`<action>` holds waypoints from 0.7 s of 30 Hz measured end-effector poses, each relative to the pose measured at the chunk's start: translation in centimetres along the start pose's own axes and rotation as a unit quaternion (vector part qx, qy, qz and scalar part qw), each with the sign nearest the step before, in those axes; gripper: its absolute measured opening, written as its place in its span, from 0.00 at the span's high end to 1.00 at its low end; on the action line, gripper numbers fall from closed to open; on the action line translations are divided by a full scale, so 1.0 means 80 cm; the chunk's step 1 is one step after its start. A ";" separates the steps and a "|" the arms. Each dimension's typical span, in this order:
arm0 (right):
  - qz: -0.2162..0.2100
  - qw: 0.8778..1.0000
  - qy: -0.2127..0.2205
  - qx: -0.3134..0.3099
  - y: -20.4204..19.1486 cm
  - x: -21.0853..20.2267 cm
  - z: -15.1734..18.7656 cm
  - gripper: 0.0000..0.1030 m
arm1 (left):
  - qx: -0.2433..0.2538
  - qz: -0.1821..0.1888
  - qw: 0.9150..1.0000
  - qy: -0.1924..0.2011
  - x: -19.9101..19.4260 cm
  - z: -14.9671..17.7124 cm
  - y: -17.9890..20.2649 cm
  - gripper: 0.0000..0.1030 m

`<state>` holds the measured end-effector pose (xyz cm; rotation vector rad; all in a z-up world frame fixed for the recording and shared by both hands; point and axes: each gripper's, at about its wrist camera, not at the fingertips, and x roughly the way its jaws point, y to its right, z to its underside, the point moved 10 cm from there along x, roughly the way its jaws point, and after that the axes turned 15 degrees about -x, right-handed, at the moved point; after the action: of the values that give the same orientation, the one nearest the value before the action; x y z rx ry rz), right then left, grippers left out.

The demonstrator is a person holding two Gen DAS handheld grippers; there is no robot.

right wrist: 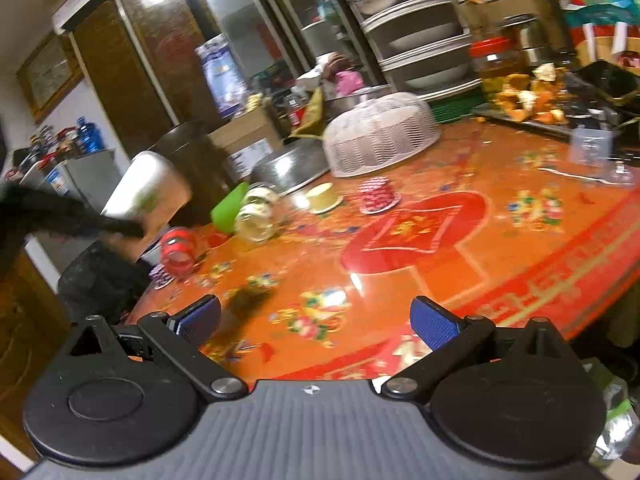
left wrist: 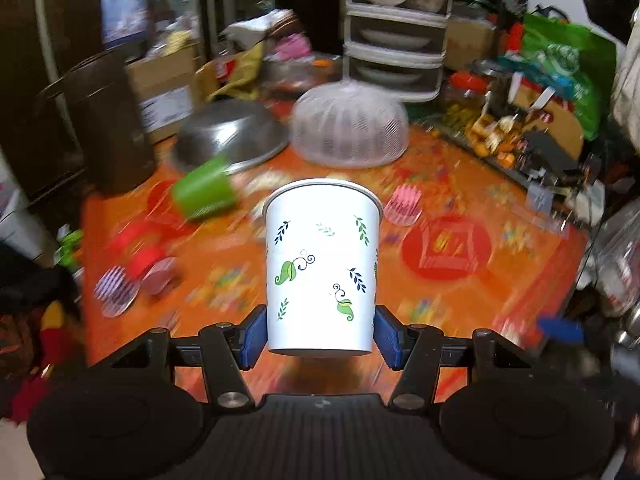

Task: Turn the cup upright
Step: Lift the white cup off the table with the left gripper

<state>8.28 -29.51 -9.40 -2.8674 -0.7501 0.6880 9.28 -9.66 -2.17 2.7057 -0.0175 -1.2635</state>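
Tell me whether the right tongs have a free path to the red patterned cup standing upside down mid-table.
Probably yes. The right tongs are open and empty, and only bare tablecloth lies between them and the red patterned cup; the cream cup sits apart, beside it.

Cup [left wrist: 322, 268] between left gripper [left wrist: 320, 330] pads, seemingly above table [left wrist: 500, 280]; dome cover [left wrist: 350, 126] behind

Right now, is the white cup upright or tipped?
Upright: the white cup shows its rim on top, clamped near its base by the left gripper.
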 end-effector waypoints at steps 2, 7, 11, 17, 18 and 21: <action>-0.010 1.000 -0.005 -0.007 -0.011 0.008 -0.001 0.01 | -0.021 -0.015 1.000 -0.005 -0.009 0.021 -0.023 0.42; -0.023 0.999 -0.017 -0.015 -0.032 0.022 0.002 0.01 | -0.102 0.005 0.994 -0.035 -0.004 0.065 -0.061 0.43; -0.032 0.999 -0.029 -0.013 -0.044 0.030 0.006 0.01 | -0.127 0.017 0.990 -0.065 0.032 0.102 -0.055 0.43; -0.026 0.998 -0.048 -0.009 -0.052 0.038 0.007 0.01 | -0.153 0.040 0.985 -0.066 0.065 0.123 -0.044 0.43; -0.022 0.998 -0.051 -0.010 -0.053 0.039 0.007 0.01 | -0.158 0.042 0.984 -0.065 0.068 0.125 -0.041 0.43; -0.021 0.998 -0.065 -0.002 -0.055 0.047 0.006 0.01 | -0.162 0.039 0.984 -0.059 0.077 0.129 -0.036 0.43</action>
<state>9.04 -23.88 -10.44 -2.8234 -0.8249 0.8766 5.23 -8.66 -13.82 2.3315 0.0625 -1.2762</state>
